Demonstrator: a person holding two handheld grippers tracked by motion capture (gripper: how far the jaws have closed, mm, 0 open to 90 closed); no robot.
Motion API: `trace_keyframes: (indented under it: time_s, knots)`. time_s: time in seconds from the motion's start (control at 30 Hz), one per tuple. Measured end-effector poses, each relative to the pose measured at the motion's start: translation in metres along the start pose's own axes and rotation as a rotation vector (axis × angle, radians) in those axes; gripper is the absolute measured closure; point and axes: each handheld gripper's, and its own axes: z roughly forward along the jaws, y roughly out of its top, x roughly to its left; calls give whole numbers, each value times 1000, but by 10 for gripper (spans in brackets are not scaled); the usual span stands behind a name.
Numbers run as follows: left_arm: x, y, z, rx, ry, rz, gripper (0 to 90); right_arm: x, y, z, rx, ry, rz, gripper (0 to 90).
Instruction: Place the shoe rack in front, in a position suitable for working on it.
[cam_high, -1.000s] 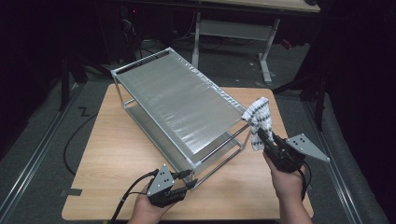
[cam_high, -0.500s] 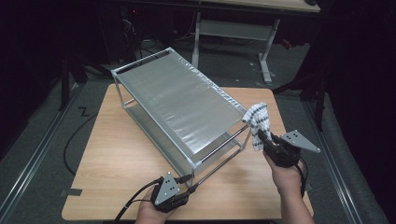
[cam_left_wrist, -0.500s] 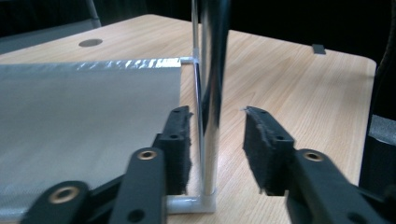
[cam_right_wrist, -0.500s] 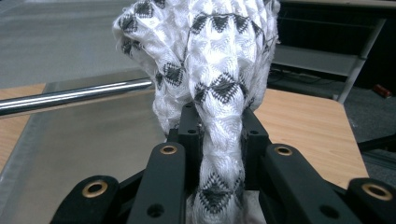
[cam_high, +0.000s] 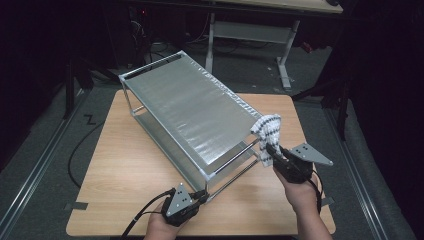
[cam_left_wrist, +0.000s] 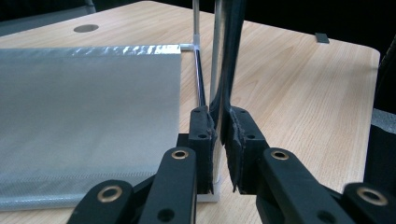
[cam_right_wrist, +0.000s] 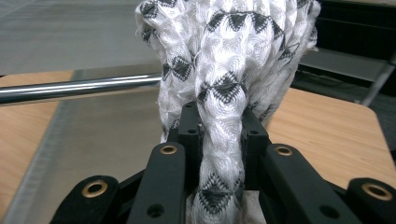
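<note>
The white cloth (cam_high: 267, 134) with black diamonds hangs bunched at the silver rack's (cam_high: 190, 110) right end on the table (cam_high: 125, 170), pinched in the right claw (cam_high: 270, 150), while the left claw (cam_left_wrist: 218, 135), having just closed, clamps a rack post (cam_left_wrist: 226, 56), seen close in the left gripper view.

Table lit from above; dark, murky surroundings.
</note>
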Motion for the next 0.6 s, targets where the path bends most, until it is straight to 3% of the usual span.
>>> trace_keyframes:
  time_s: [0.33,0.6]
  knots:
    - [1,0,-1,0,-8,10,811,38,4,-7,-19,97,-96,762]
    - [2,0,-1,4,-13,13,811,74,5,-16,-33,223,-158,762]
